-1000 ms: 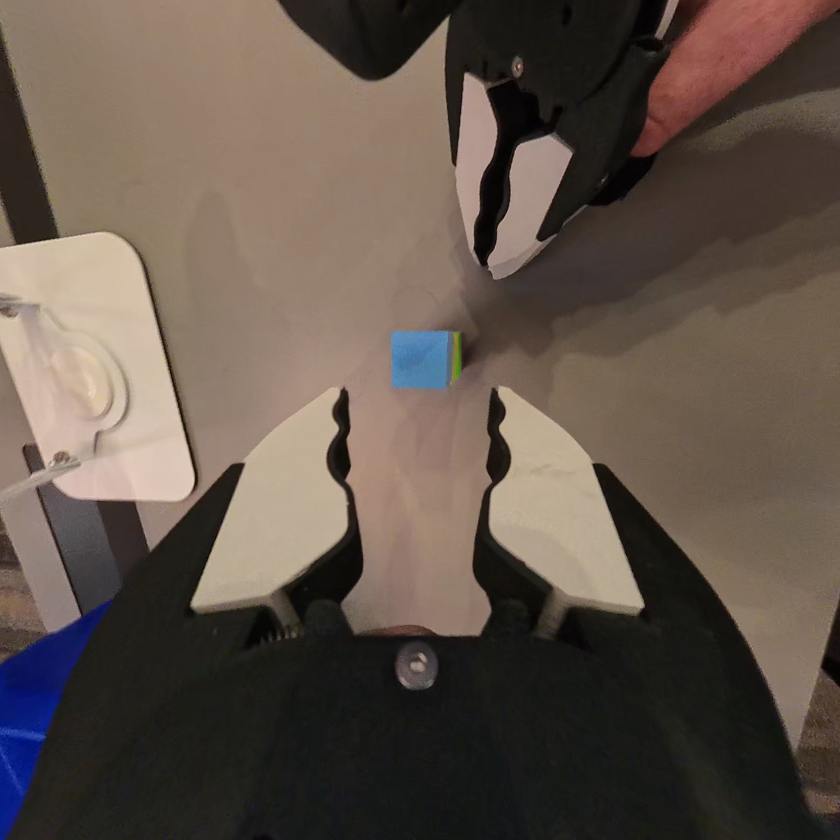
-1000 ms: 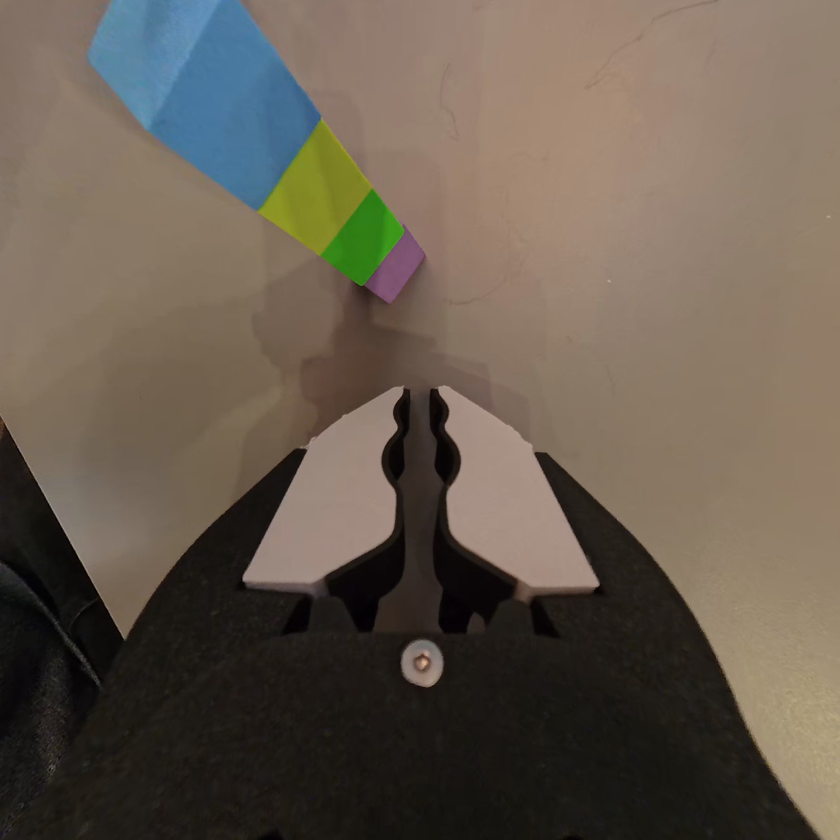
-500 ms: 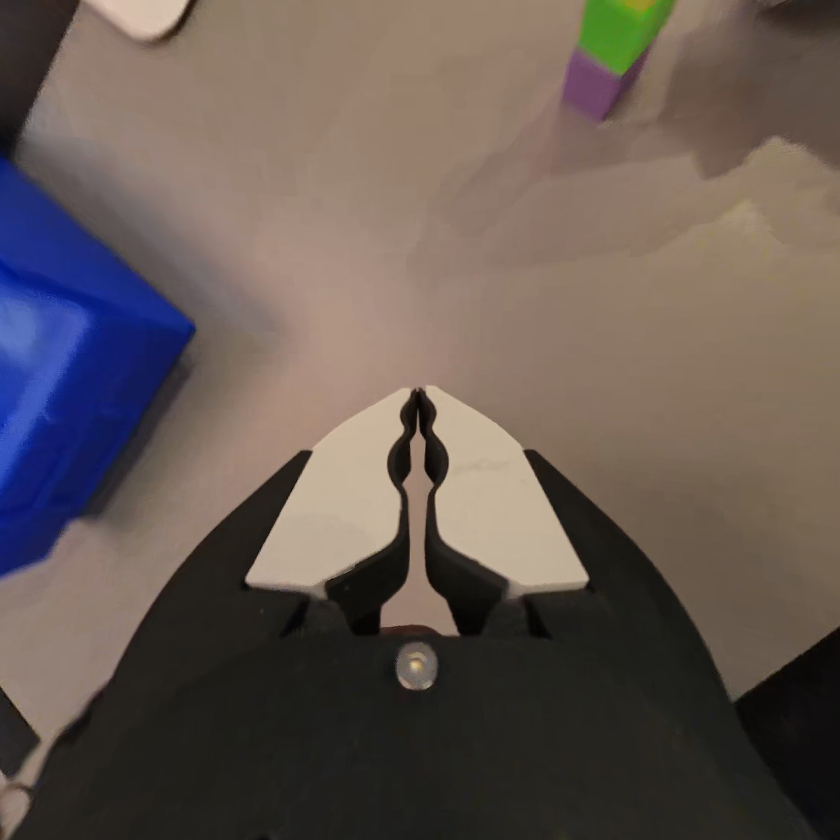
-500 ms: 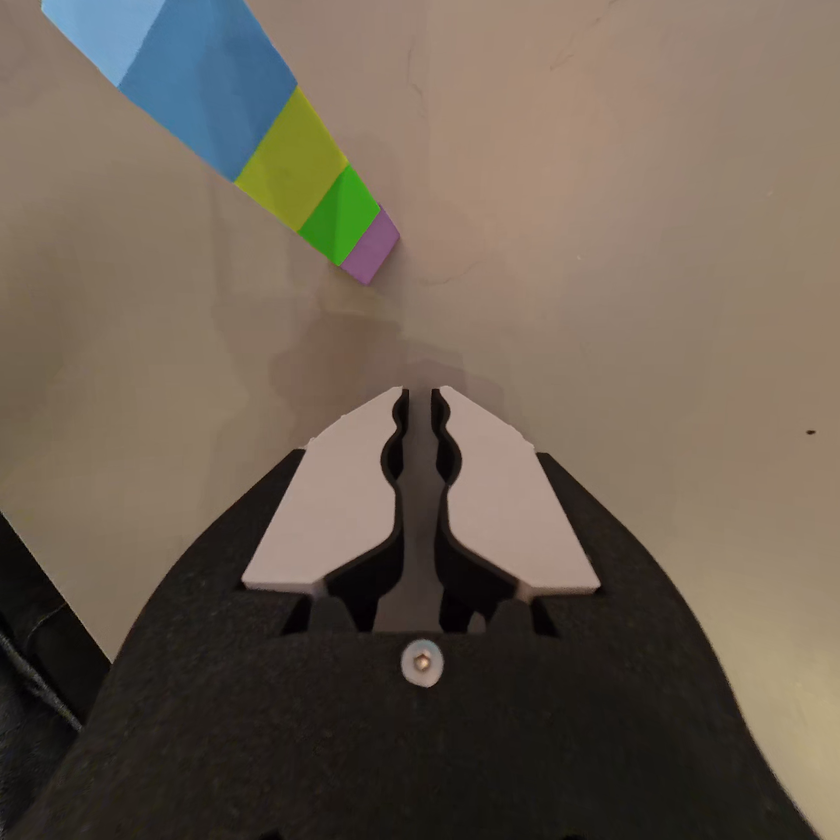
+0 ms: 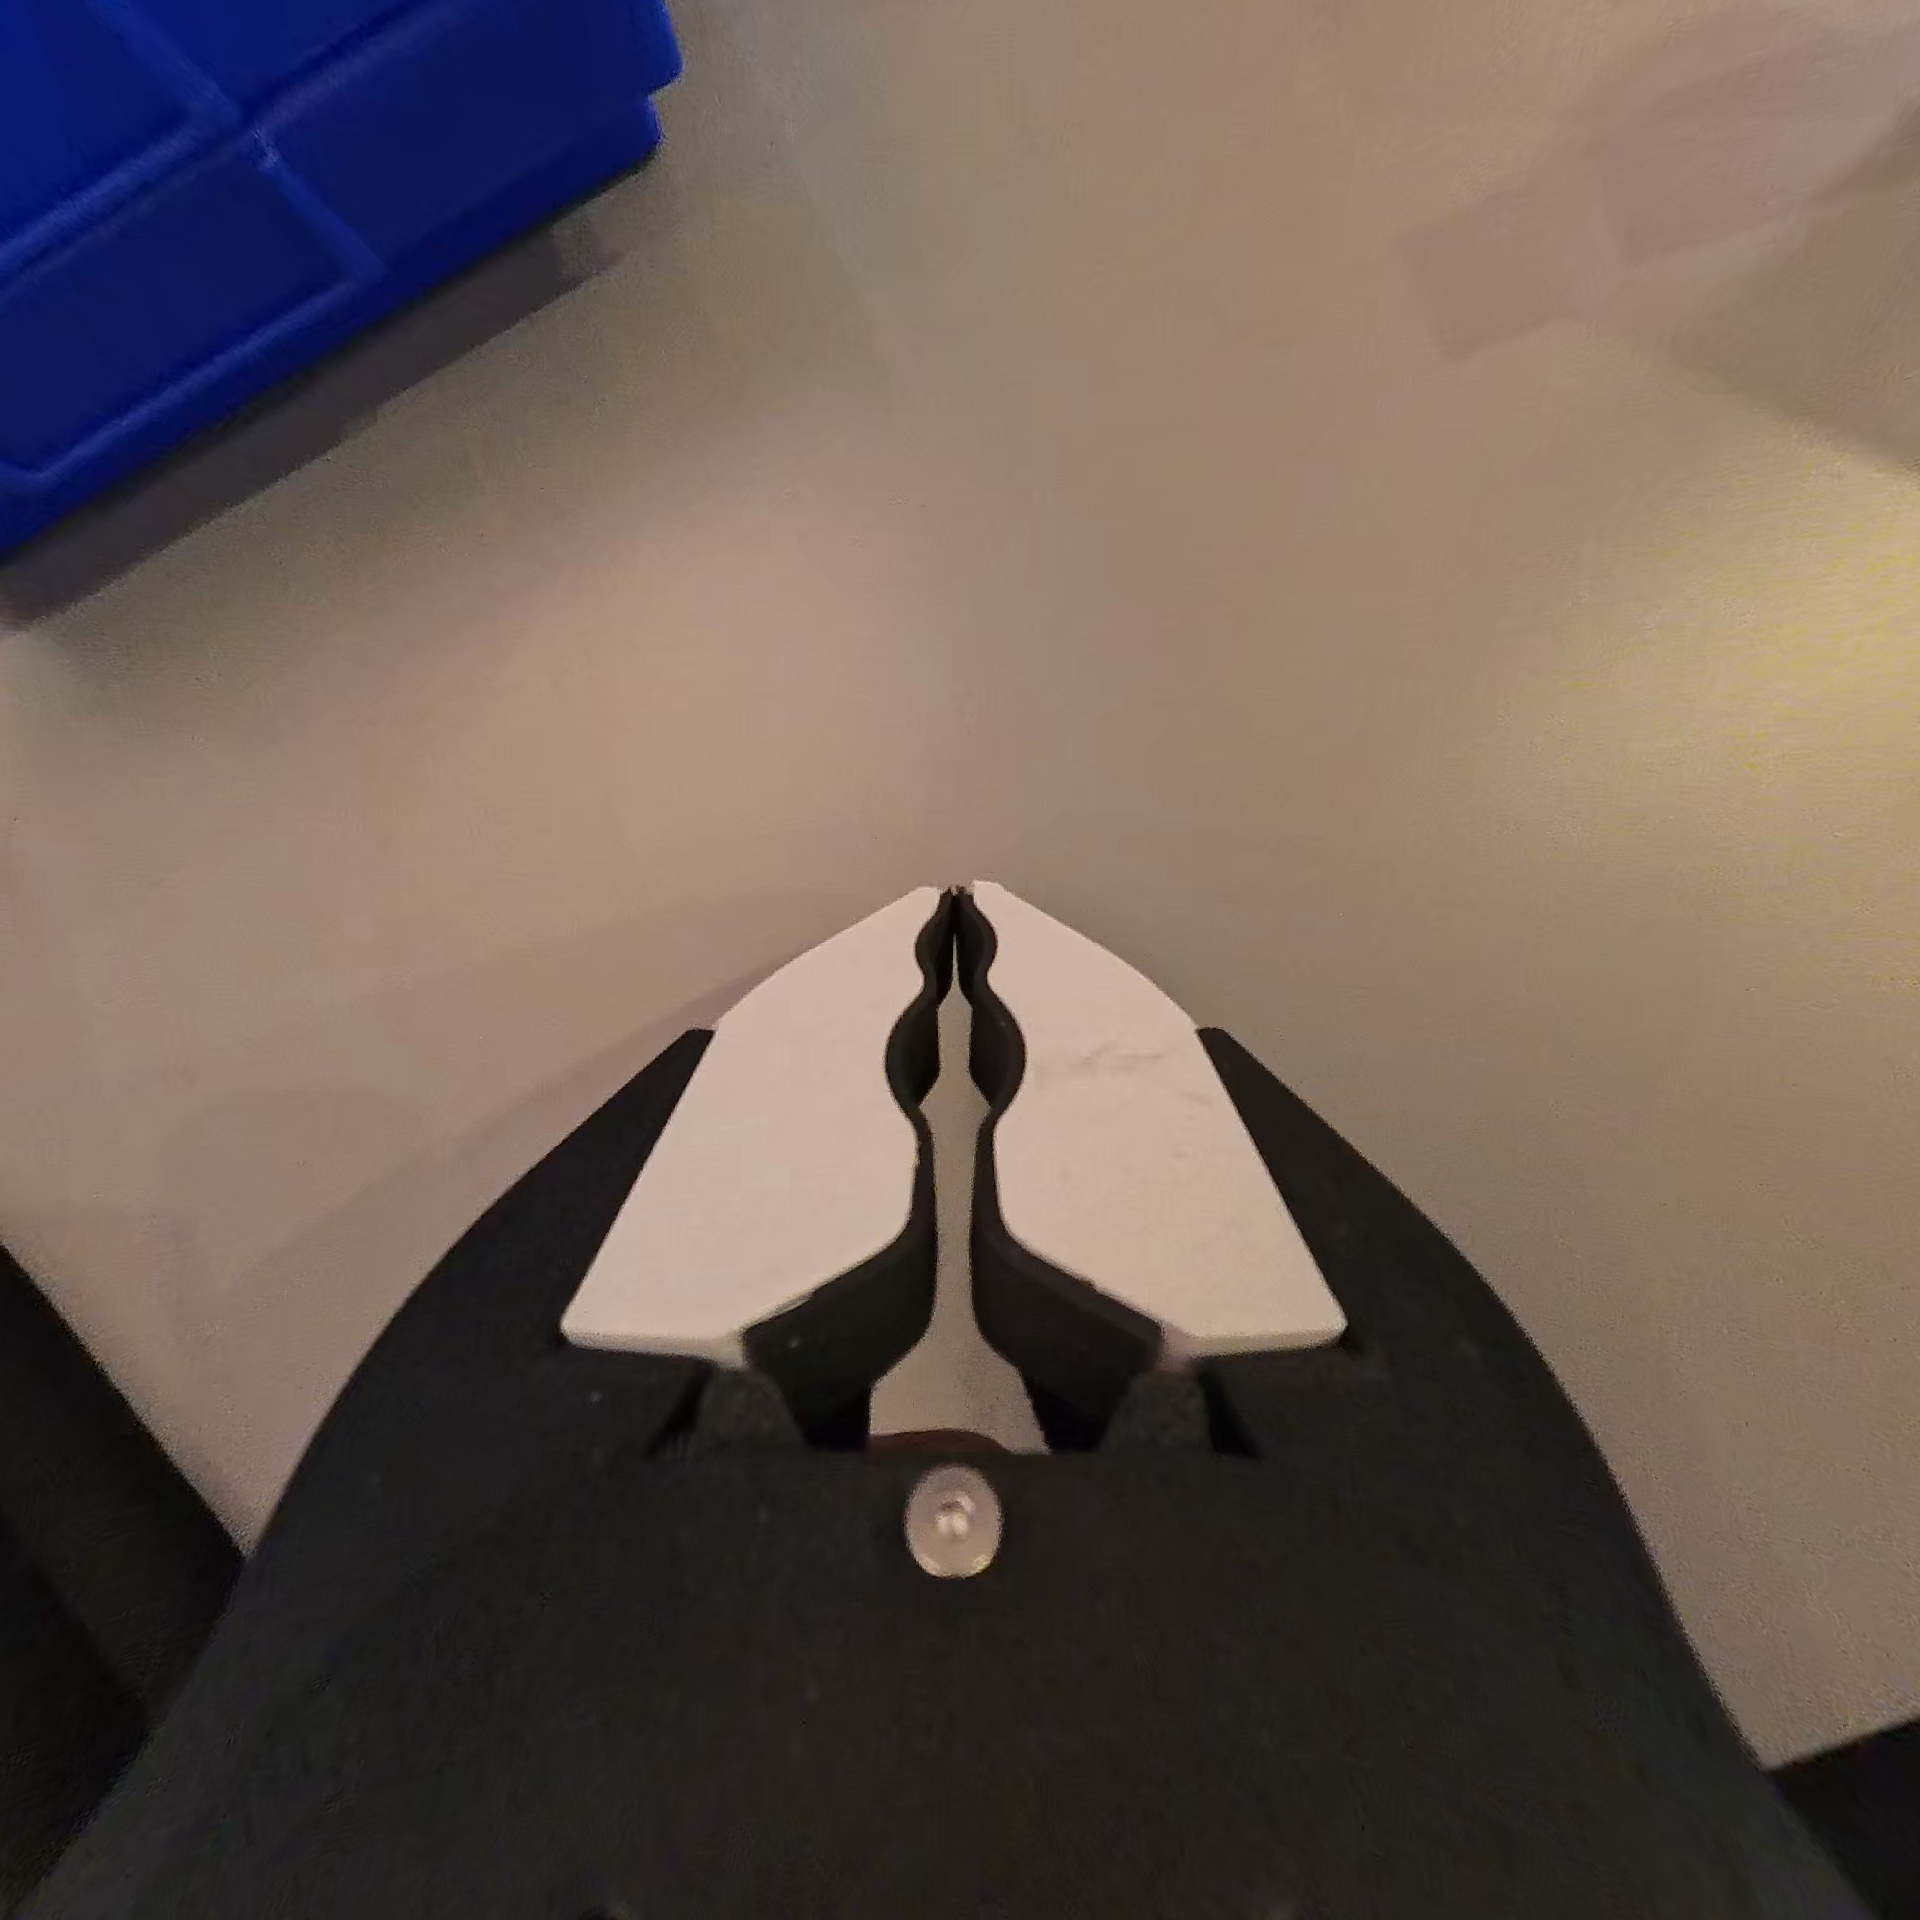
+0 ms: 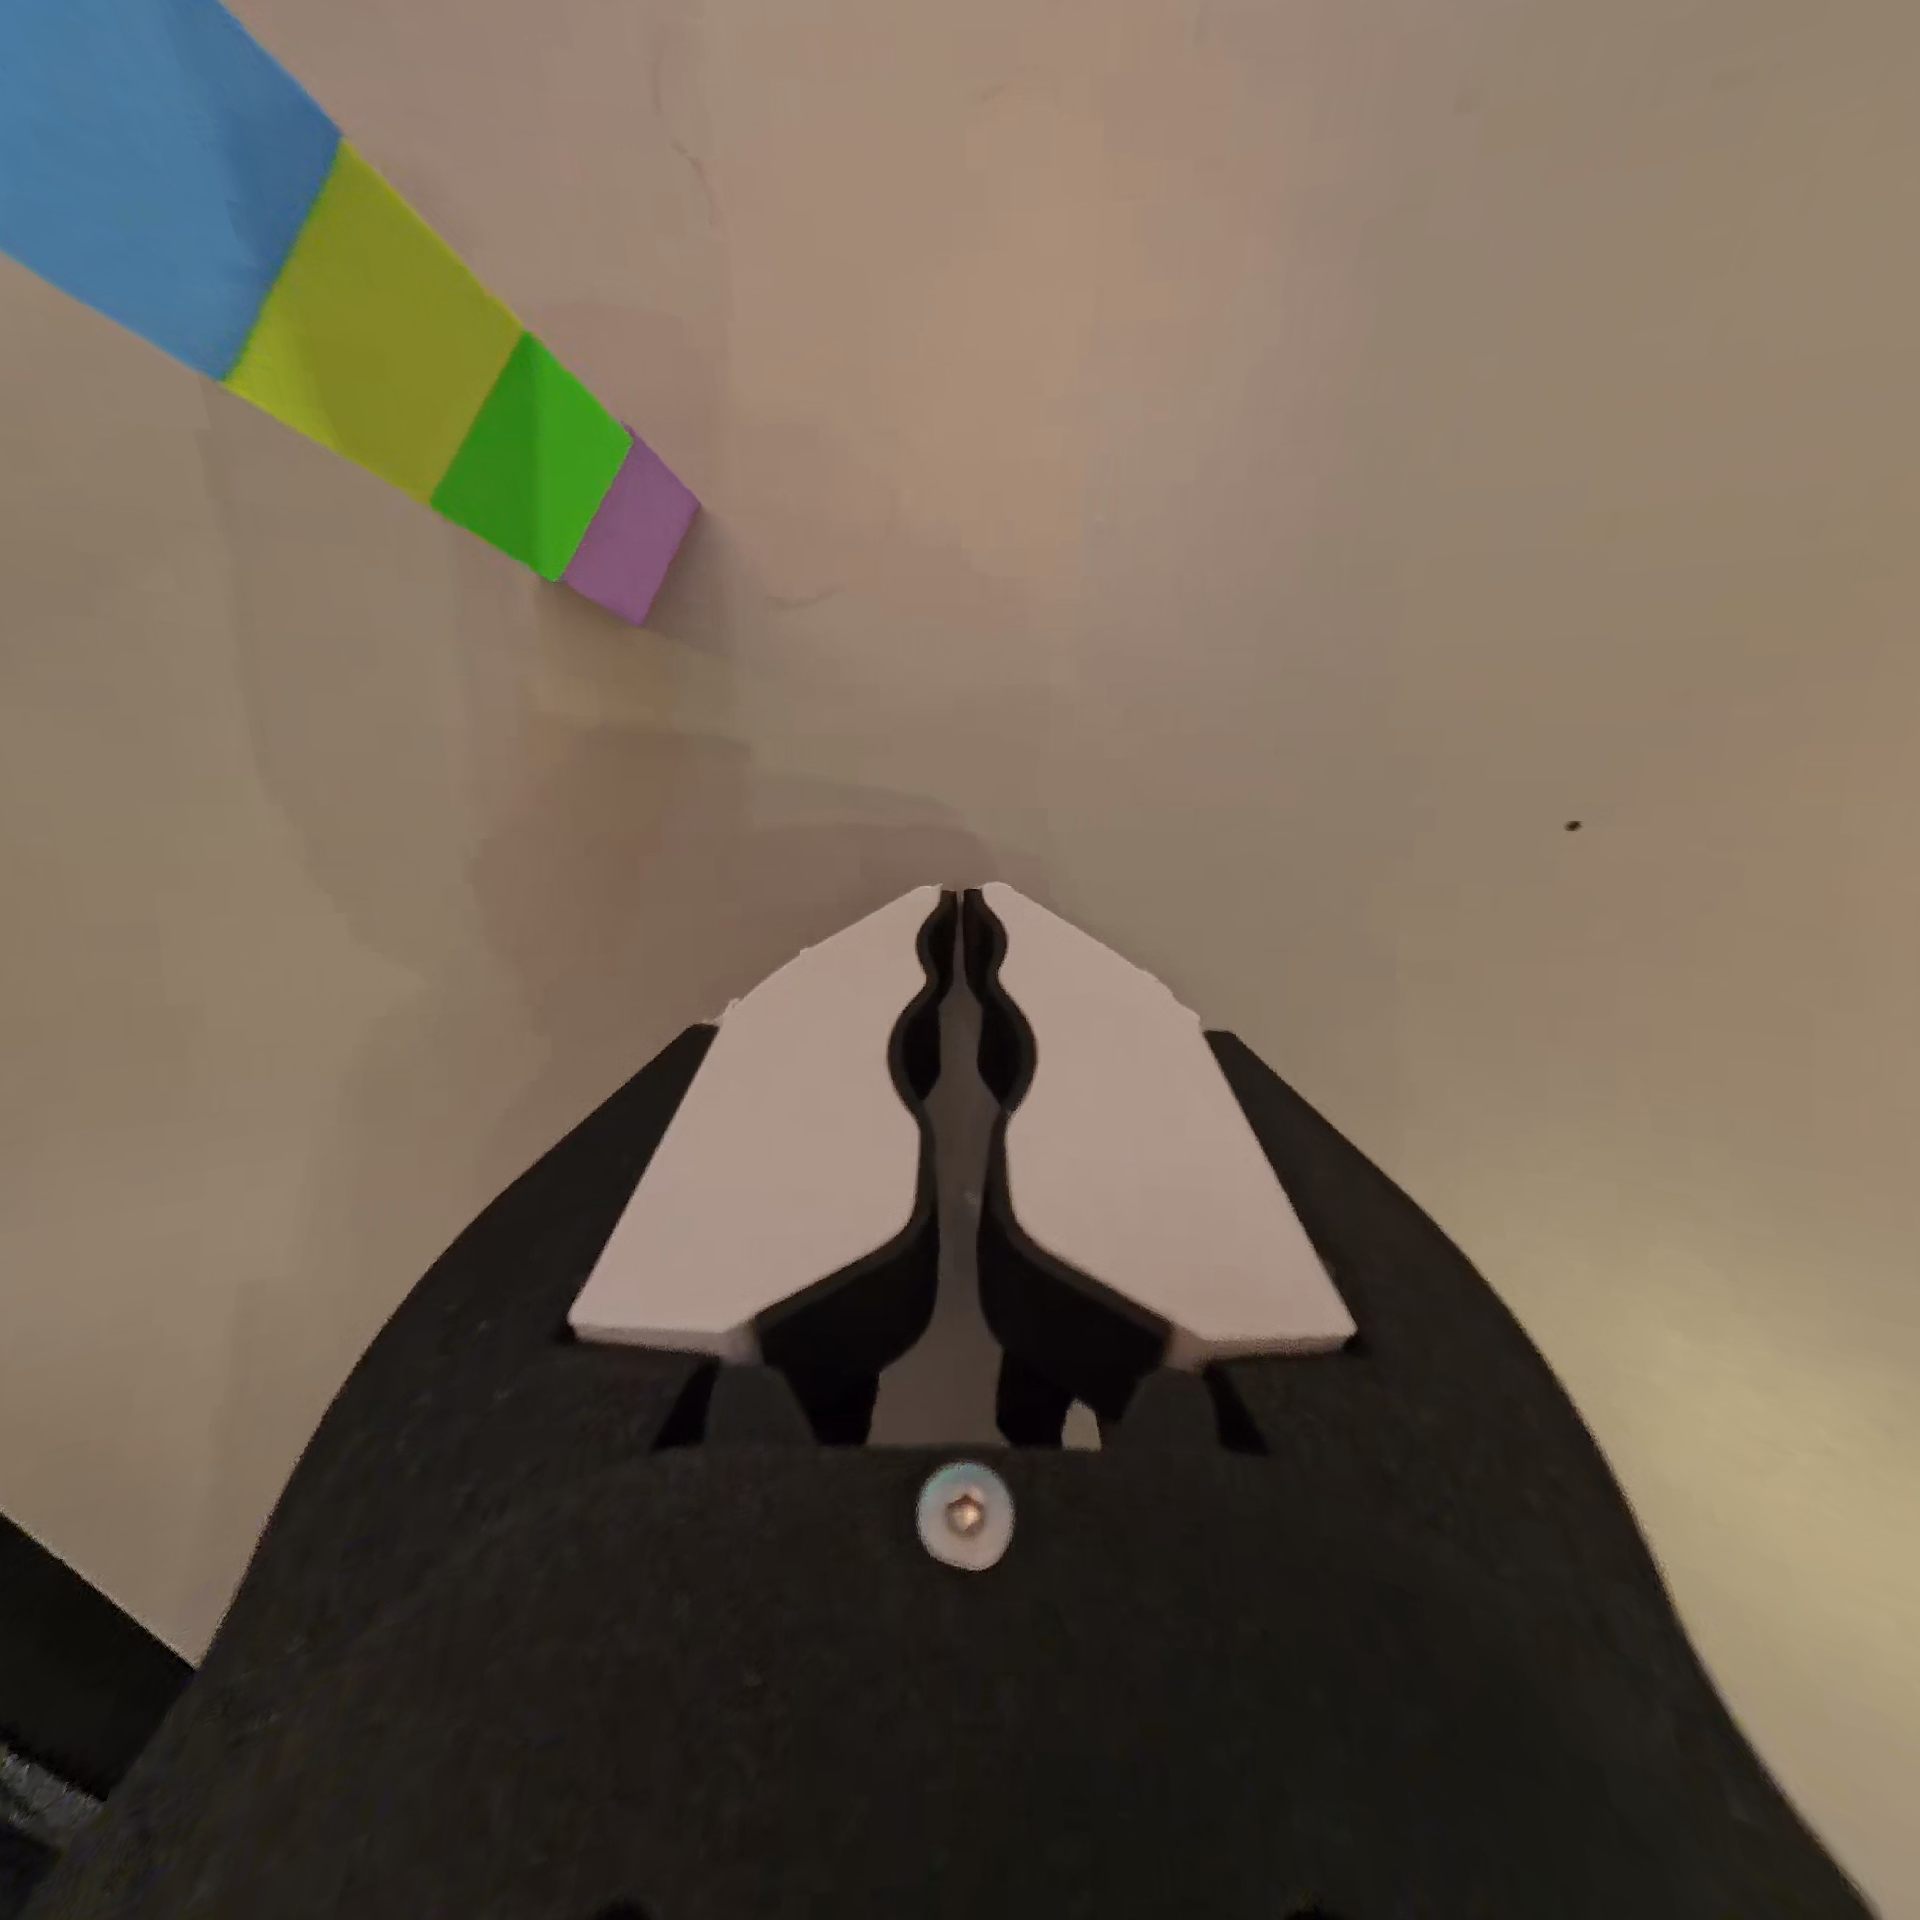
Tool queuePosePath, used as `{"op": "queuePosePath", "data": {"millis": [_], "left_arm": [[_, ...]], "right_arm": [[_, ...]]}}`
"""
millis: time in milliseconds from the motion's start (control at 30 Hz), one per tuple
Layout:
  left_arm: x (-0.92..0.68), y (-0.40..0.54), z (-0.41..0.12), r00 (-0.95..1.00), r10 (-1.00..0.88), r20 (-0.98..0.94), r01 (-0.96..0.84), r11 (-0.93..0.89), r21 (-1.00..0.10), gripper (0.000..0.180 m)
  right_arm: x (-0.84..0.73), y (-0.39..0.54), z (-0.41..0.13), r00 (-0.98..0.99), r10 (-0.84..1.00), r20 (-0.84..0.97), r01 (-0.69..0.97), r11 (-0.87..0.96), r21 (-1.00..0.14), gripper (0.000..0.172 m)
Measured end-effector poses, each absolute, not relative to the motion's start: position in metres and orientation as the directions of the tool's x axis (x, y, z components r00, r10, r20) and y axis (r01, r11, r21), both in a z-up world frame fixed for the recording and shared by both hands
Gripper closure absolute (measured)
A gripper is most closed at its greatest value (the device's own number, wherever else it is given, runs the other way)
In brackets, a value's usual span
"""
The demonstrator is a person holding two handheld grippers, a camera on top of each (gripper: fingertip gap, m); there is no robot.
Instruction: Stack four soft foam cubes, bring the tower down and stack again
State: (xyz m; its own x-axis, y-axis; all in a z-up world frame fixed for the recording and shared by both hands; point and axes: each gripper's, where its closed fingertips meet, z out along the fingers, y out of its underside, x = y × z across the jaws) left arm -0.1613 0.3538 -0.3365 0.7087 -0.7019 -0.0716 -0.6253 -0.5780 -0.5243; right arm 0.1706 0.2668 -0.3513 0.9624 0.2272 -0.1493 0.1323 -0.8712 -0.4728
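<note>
Pale counter under both views. Blue bin at far left of left wrist view. Four-cube tower standing, up-left of right tongs: purple cube at base, then green, yellow-green, light blue on top. Right tongs nearly closed, holding nothing. Left tongs closed tip to tip, holding nothing, no cubes in their view. Judged step: stack done, knock-down pending. Next: sideways push against upper cubes with closed tips, then regrasp singly.
</note>
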Motion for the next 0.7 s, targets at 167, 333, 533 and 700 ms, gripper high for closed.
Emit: {"op": "queuePosePath", "data": {"millis": [167, 333, 533, 700], "left_arm": [[-0.167, 0.359, -0.346, 0.729, -0.681, -0.064, -0.608, -0.601, -0.519, 0.180], [-0.168, 0.363, -0.354, 0.733, -0.677, -0.066, -0.605, -0.604, -0.519, 0.180], [-0.168, 0.369, -0.354, 0.751, -0.659, -0.033, -0.561, -0.611, -0.558, 0.180], [-0.168, 0.376, -0.354, 0.768, -0.637, -0.058, -0.536, -0.592, -0.602, 0.180]], "right_arm": [[0.177, 0.268, -0.352, 0.971, 0.204, -0.124, 0.122, -0.872, -0.475, 0.171], [0.184, 0.269, -0.352, 0.978, 0.178, -0.110, 0.105, -0.872, -0.477, 0.172], [0.191, 0.271, -0.352, 0.984, 0.156, -0.080, 0.099, -0.869, -0.484, 0.172], [0.196, 0.272, -0.351, 0.988, 0.145, -0.053, 0.101, -0.867, -0.488, 0.172]]}}
